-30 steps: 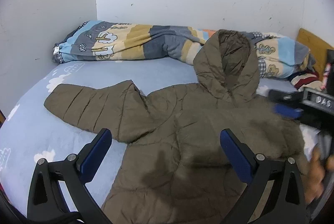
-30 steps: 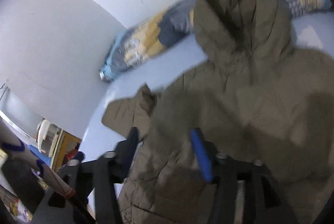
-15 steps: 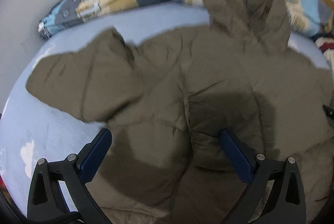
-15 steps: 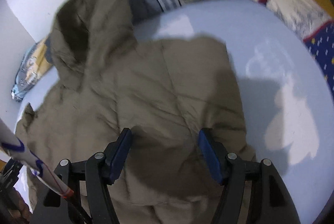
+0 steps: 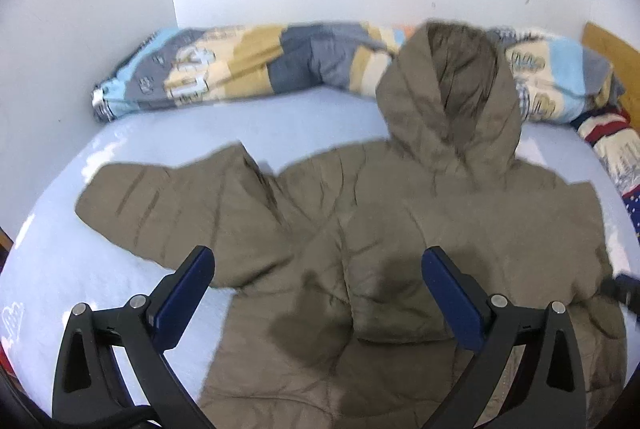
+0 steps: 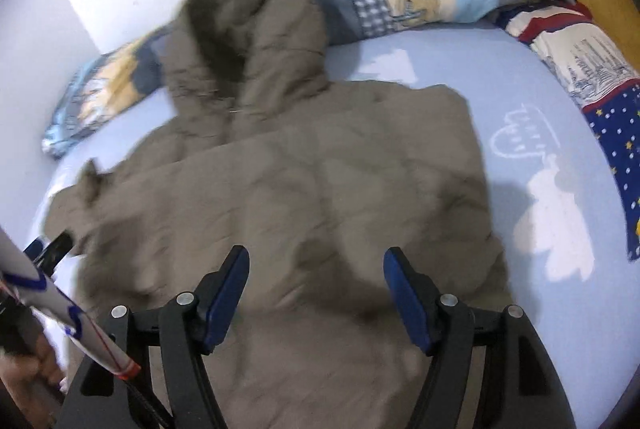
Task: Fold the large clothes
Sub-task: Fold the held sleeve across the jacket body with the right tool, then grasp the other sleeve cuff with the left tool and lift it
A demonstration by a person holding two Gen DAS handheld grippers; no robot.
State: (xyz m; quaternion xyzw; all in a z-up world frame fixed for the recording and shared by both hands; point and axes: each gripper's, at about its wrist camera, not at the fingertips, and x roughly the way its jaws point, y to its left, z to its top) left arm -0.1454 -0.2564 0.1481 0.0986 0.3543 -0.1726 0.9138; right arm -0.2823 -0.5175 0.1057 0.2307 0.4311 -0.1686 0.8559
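With both the left hand-held gripper [image 5: 316, 293] and right hand-held gripper [image 6: 316, 293] released above the jacket [image 5: 400, 249] spread mid-frame on the bed [image 5: 60, 269], I would pinch the outstretched sleeve [image 5: 160, 205] at centre left and fold inward toward the hood [image 5: 452, 93].

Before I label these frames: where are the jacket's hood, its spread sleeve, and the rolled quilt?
hood [image 5: 448, 97], left wrist view, hood's middle.
spread sleeve [image 5: 160, 205], left wrist view, sleeve's middle.
rolled quilt [image 5: 248, 65], left wrist view, its striped side.

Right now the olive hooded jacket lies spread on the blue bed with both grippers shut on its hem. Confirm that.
Not quite: both the left gripper and the right gripper are open, above the jacket, as each wrist view shows. The rest stands.
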